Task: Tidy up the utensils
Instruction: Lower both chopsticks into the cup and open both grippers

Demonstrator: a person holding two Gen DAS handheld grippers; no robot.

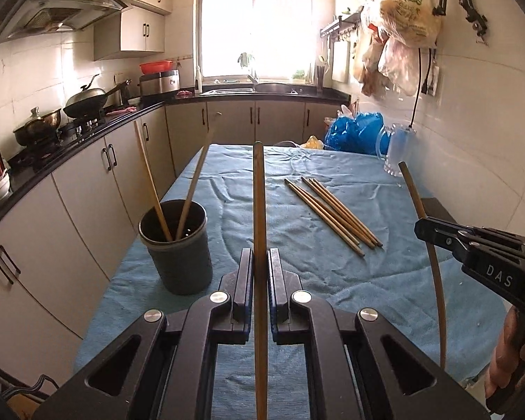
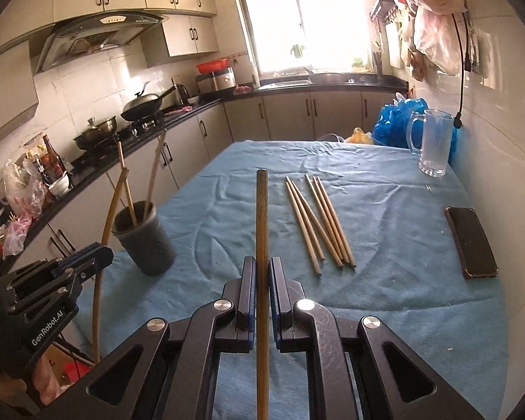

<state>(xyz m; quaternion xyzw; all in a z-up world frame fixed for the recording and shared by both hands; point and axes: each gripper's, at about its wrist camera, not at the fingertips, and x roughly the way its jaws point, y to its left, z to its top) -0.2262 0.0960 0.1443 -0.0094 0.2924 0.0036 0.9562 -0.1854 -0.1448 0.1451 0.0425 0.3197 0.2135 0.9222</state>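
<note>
Chopsticks: six loose chopsticks (image 2: 318, 222) are laid side by side on the blue cloth (image 2: 385, 245) of the worktop, to the right of the dark holder (image 1: 178, 245); two more (image 1: 171, 189) are already stood in the holder, leaning apart.
Left gripper (image 1: 260, 273): its jaws are pressed onto one chopstick (image 1: 259, 203), which is held pointing away along the fingers, just right of the holder.
Right gripper (image 2: 262, 280): its jaws are likewise pinched on a second chopstick (image 2: 261, 217), well right of the holder and just left of the loose group.
Reason for the hold: each stick is gripped near one end, probably so that the free end can be tipped into the holder's mouth.
Stage: judged partly done; two sticks are carried, six are not yet collected.
Bystanders: a glass mug (image 2: 432, 143) and a phone (image 2: 472, 241) are seen far right of the holder.
Risk: the holder might be nudged or tipped by a slanted entry.
</note>
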